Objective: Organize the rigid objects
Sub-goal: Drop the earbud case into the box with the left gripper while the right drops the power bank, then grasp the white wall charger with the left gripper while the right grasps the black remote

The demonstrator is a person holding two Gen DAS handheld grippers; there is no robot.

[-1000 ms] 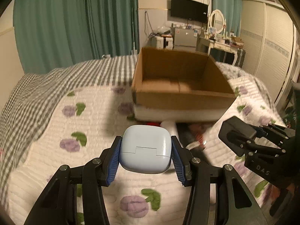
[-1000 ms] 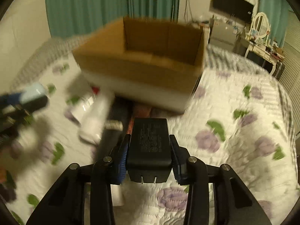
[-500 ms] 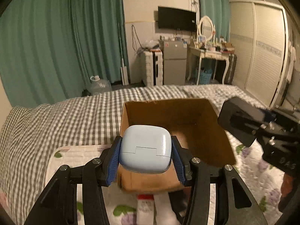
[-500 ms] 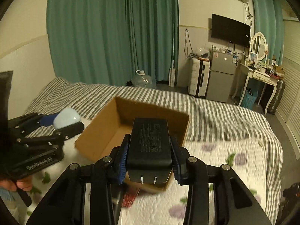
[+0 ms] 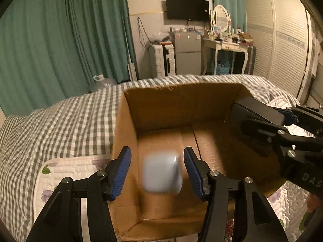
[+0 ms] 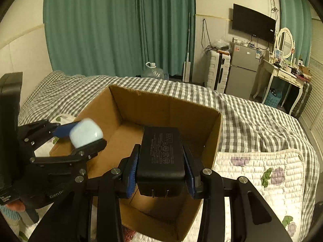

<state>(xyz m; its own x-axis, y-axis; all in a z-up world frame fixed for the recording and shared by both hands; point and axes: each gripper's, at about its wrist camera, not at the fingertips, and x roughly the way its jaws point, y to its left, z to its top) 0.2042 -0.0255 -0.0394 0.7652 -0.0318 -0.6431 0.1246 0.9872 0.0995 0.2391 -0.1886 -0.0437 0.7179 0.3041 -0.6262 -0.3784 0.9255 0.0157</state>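
a brown cardboard box (image 5: 129,133) sits open on a bed (image 6: 252,121) covered by a grey-and-white checked blanket (image 5: 60,125), with a white quilt (image 6: 262,173) printed with purple flowers lying beside and under the box. behind the bed hang green curtains (image 6: 121,26), and along the far wall stand a white suitcase (image 6: 217,70), a small grey fridge (image 6: 243,70), a wall-mounted tv (image 6: 253,23) and a white dressing table (image 6: 282,74) with an oval mirror. a large water bottle (image 6: 151,70) stands on the floor by the curtains. over the box's left part, the left gripper (image 5: 157,168) has its jaws spread, and a pale blue rounded case (image 5: 162,173), blurred, sits in the gap between the 2 blue pads (image 5: 121,169) without touching either, above the box's floor. the right wrist view shows the same case (image 6: 85,134) beside the left gripper's near finger. the right gripper (image 6: 161,170) hangs over the box's right part, its jaws pinching a black power adapter (image 6: 161,155), a matte block with printed markings on top and 2 metal prongs pointing back toward the camera. the 2 grippers are near one another above the box, apart.
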